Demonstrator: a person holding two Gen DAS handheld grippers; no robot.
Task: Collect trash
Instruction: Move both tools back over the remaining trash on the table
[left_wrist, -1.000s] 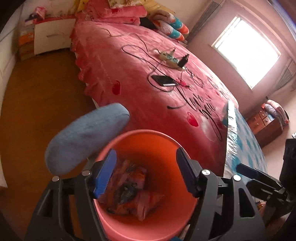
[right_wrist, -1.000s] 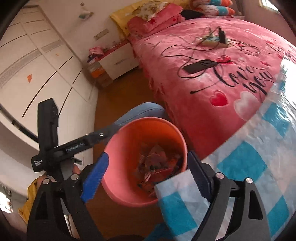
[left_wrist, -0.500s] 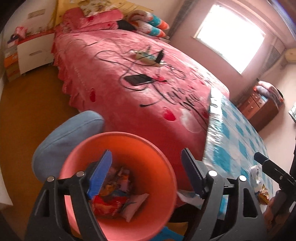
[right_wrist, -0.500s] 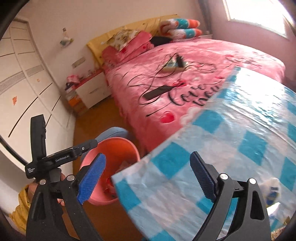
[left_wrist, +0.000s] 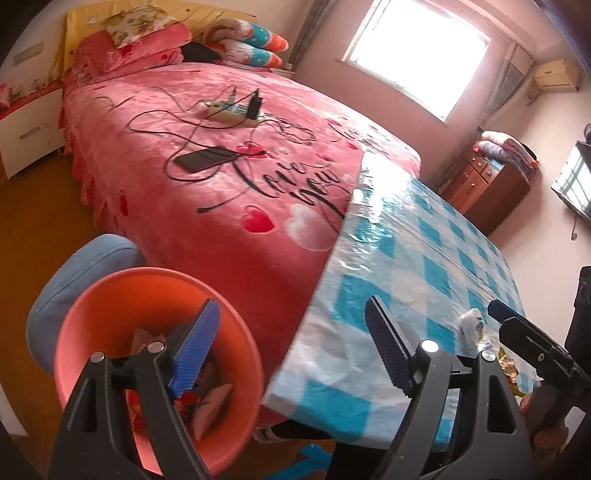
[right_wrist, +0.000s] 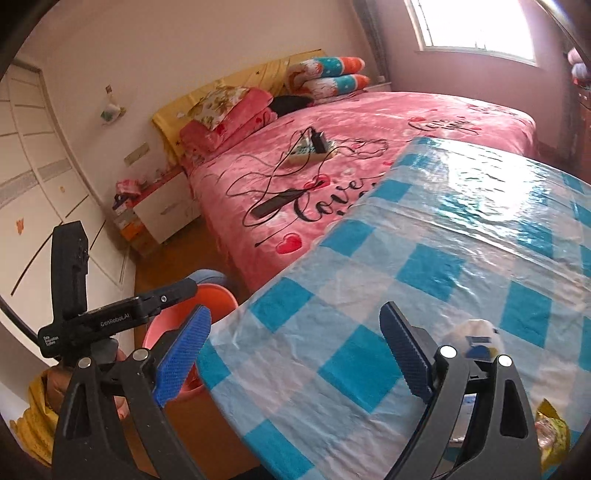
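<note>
Checked tablecloth (right_wrist: 406, 280) beside pink bed (left_wrist: 207, 122); orange bin (left_wrist: 110, 295) on floor.

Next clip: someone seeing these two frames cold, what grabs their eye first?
Probably the pink bed cover with hearts and black script, filling the room's middle, a dark phone and a power strip with cables lying on it. Next, the blue-and-white checked tablecloth in the foreground right, and the orange bin holding wrappers on the floor at its corner, beside the bed.
</note>
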